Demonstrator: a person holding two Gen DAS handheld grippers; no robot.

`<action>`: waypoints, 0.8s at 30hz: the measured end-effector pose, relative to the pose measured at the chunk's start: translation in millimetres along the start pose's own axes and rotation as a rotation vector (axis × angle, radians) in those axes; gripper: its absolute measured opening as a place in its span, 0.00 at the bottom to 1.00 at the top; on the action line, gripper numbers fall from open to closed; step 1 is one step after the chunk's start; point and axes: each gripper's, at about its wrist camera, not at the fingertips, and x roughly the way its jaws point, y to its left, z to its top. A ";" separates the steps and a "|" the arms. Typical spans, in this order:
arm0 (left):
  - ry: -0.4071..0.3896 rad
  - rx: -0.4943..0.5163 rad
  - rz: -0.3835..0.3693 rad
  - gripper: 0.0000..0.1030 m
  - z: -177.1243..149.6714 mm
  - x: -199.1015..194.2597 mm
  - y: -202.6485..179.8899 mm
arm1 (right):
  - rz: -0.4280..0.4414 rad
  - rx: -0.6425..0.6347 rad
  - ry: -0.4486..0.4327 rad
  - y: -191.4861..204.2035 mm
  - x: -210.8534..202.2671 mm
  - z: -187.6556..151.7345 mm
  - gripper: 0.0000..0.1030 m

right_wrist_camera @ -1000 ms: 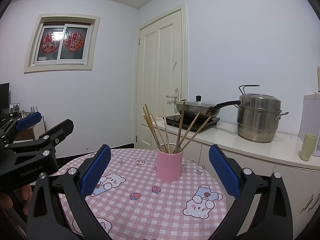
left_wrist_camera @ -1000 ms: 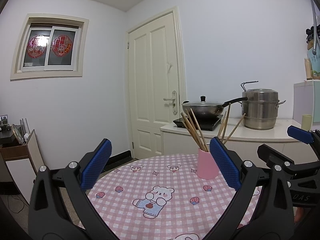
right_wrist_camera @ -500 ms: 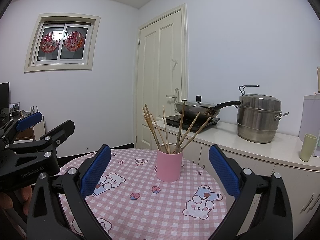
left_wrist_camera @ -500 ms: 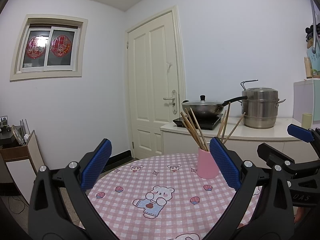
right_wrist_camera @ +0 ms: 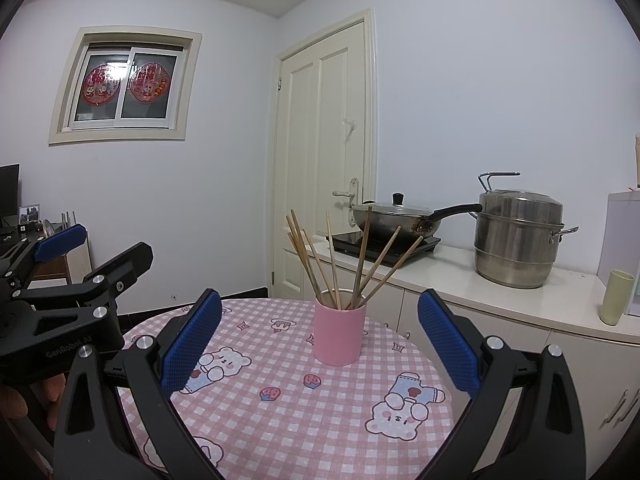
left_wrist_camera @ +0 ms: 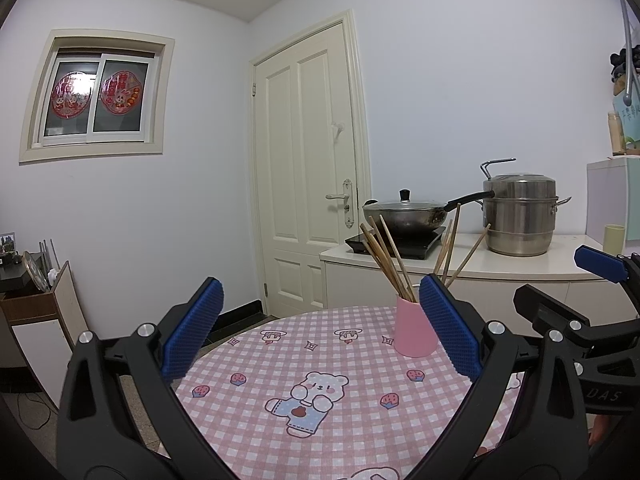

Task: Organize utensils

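Left gripper (left_wrist_camera: 320, 330): jaws spread wide, holding nothing, above the near side of the table.
Right gripper (right_wrist_camera: 320, 330): jaws spread wide, empty, just beside the left one.
Table (right_wrist_camera: 280, 420): round, covered with a pink checked cloth printed with bears and strawberries.
Pink cup (right_wrist_camera: 339, 333): upright on the table, ahead of the right gripper, apart from both grippers.
Chopsticks (right_wrist_camera: 352, 264): several wooden sticks fanned out inside the pink cup.
Behind: a counter (right_wrist_camera: 500, 292) with a lidded wok (right_wrist_camera: 394, 222) and a steel steamer pot (right_wrist_camera: 518, 236); a closed door (right_wrist_camera: 326, 160) beside it.
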 end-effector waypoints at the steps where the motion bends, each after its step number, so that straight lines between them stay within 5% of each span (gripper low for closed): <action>1: 0.000 0.001 0.001 0.94 -0.2 0.5 -0.4 | 0.000 0.000 0.000 -0.1 -0.1 0.0 0.92; 24: 0.021 0.008 -0.002 0.94 -2.8 4.5 -0.1 | -0.003 0.004 0.010 -2.9 2.9 -0.4 0.92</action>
